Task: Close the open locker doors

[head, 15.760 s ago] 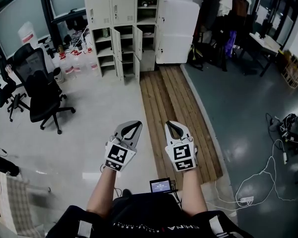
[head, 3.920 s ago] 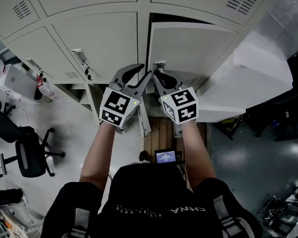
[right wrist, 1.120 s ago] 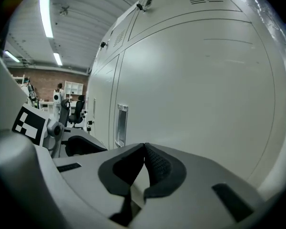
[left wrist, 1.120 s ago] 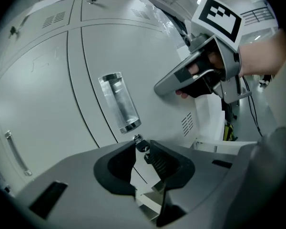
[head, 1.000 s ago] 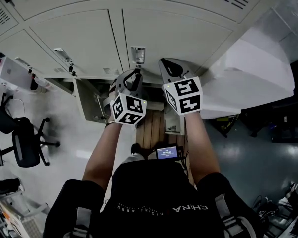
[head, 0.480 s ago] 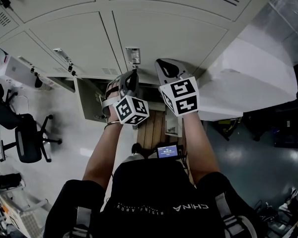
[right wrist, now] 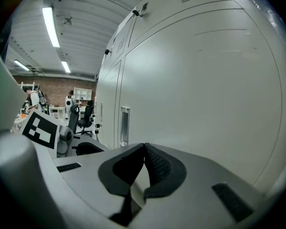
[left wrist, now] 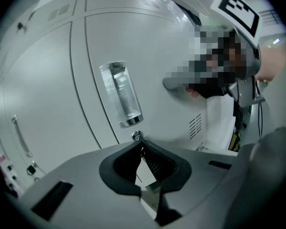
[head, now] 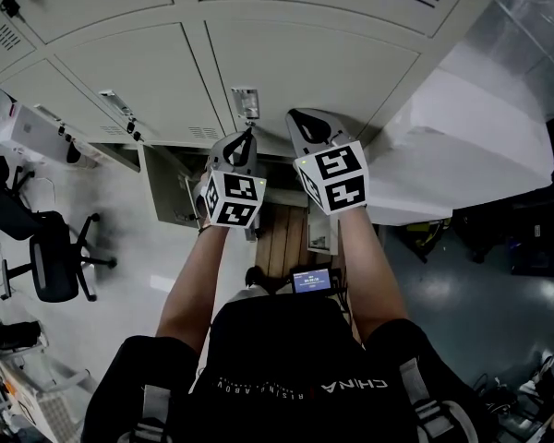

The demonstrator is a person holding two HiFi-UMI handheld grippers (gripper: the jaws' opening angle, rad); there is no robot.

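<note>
Just beyond the tips of your left gripper (head: 246, 137) is the closed locker door (head: 305, 63), flush with the doors either side of it. Its shiny handle recess (left wrist: 121, 94) sits right above those tips. Your left gripper's jaws have just been closing. In the left gripper view they are nipped in on the small metal lock knob (left wrist: 136, 136) under the recess, and the knob's head peeks out over the tips.

To the right of it, your right gripper (head: 302, 120) is up against the same door, close beside the left one. Its jaws are pressed together with nothing between them, which the right gripper view shows plainly (right wrist: 144, 145). From there the handle recess lies off to the left of the right gripper's tips.

Below and to the left of your left gripper, a lower locker door (head: 163, 190) stands swung out from the cabinet. Another lower door (head: 321, 231) hangs open beneath your right gripper. Wooden planks (head: 282, 233) show on the floor between the two.
</note>
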